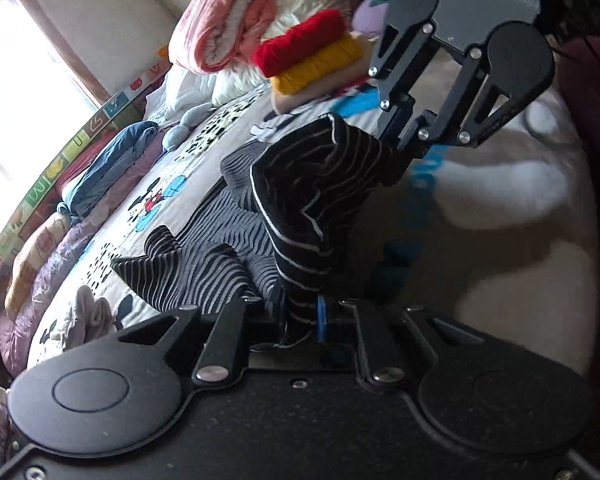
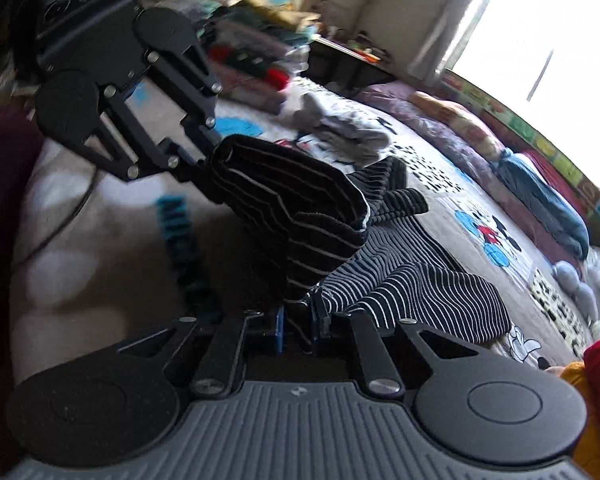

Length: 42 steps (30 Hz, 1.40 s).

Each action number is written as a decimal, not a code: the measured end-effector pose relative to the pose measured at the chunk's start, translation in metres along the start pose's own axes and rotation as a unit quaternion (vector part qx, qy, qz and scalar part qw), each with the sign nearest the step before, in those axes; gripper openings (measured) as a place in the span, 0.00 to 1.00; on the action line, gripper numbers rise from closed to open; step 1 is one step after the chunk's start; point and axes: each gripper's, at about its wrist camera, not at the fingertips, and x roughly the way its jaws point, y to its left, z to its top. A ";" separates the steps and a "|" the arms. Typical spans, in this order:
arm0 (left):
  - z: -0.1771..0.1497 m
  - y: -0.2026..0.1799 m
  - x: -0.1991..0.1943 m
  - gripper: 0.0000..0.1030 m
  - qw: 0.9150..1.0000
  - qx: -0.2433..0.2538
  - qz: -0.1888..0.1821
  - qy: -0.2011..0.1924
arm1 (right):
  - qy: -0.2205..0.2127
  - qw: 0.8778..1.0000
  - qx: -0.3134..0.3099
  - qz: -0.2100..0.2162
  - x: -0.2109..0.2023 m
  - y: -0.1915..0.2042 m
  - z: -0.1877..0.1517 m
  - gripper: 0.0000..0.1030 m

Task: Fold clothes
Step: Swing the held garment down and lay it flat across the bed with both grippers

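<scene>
Garment: we hold a black striped garment with thin white stripes, raised between both grippers above the bed; its lower part trails onto the bedspread in loose folds.
Left gripper: our fingers are drawn narrow and clamp one bunched end of the garment; blue pads show beside the cloth.
Right gripper: likewise nearly closed on the other end of the fabric, cloth pinched between the blue pads.
Cross view: in the left wrist view the right gripper sits at the upper right with its tips buried in the cloth; in the right wrist view the left gripper meets the cloth at the upper left.
Bedspread: pale, printed with cartoon mice in black, red and blue.
Folded stack: a red piece on a yellow one, on a pale piece, resting on the bed beyond the garment.
Rolled bedding: pink and cream, behind the stack.
Blue cloth: crumpled along the bed's window side.
Grey clothes: a loose heap on the bedspread, beyond the garment in the right wrist view.
Window: bright, overexposed.
</scene>
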 end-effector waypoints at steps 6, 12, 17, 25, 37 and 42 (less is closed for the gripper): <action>-0.007 -0.040 -0.013 0.11 0.998 0.055 0.007 0.004 | 0.018 0.996 -0.083 -0.002 -0.011 0.030 -0.013 0.14; -0.029 -0.059 -0.021 0.11 0.995 0.087 0.016 0.037 | 0.055 0.985 -0.161 -0.008 -0.016 0.062 -0.029 0.15; -0.041 -0.038 -0.046 0.16 0.999 0.014 -0.008 0.052 | 0.079 0.975 -0.206 -0.005 -0.034 0.073 -0.041 0.15; -0.045 0.024 -0.056 0.22 0.927 -0.374 -0.012 0.034 | 0.022 0.997 0.069 -0.008 -0.063 0.023 -0.018 0.16; -0.072 0.009 -0.017 0.10 0.723 -0.687 -0.074 0.026 | 0.036 0.997 0.055 -0.037 -0.011 0.083 -0.013 0.11; -0.069 0.021 -0.035 0.10 0.696 -0.714 -0.080 -0.007 | 0.034 0.997 0.071 -0.024 -0.034 0.053 0.002 0.09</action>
